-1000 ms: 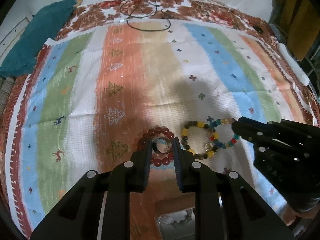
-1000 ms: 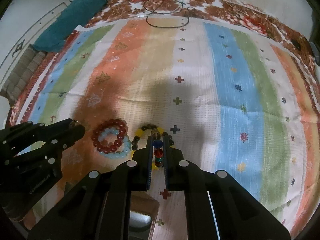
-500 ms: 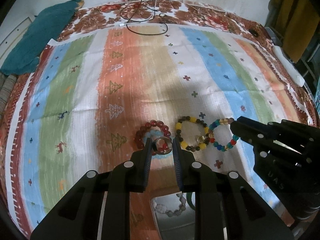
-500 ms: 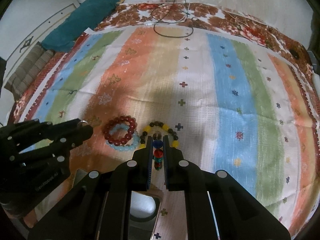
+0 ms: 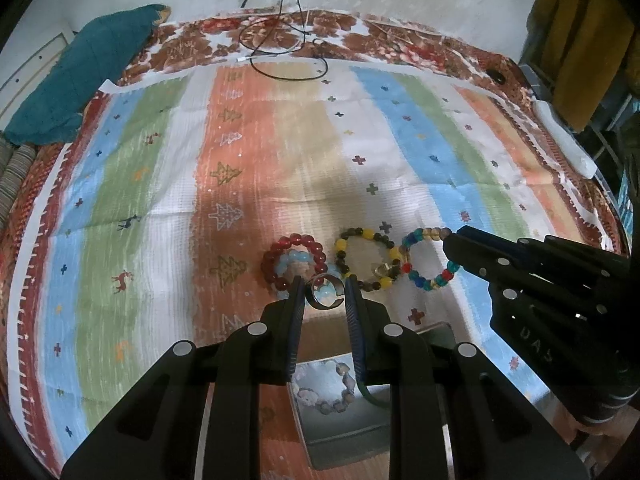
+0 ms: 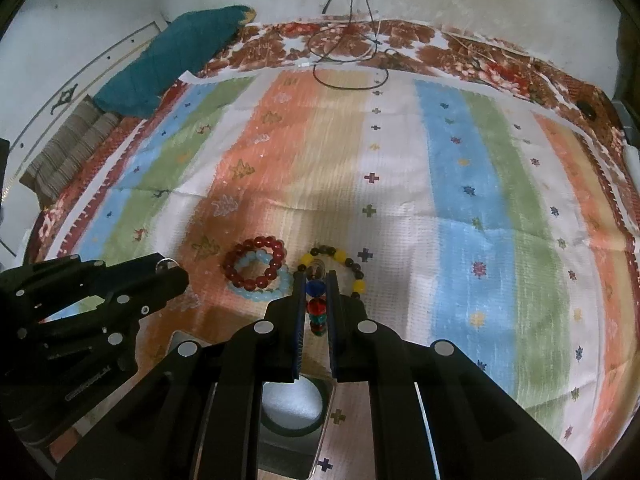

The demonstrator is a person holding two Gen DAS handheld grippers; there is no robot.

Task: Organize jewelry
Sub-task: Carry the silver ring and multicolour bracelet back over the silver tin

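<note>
My left gripper (image 5: 323, 292) is shut on a silver ring (image 5: 325, 293) and holds it above the striped cloth. My right gripper (image 6: 317, 296) is shut on a multicoloured bead bracelet (image 6: 316, 307), also seen in the left wrist view (image 5: 428, 258). A red bead bracelet (image 5: 292, 258) lies over a light blue one (image 6: 260, 294) on the cloth. A yellow and dark bead bracelet (image 5: 366, 258) lies right of them. An open grey box (image 5: 340, 408) with a pale bead bracelet (image 5: 326, 390) inside sits under my left gripper.
A striped cloth (image 5: 280, 152) covers the bed. A black cable (image 5: 280, 52) lies at its far edge. A teal cushion (image 5: 80, 76) sits at the far left. A round grey holder (image 6: 292, 408) sits under my right gripper.
Both grippers have pulled back and up from the bracelets, carrying the ring and the multicoloured bracelet. More of the grey box shows beneath them now.
</note>
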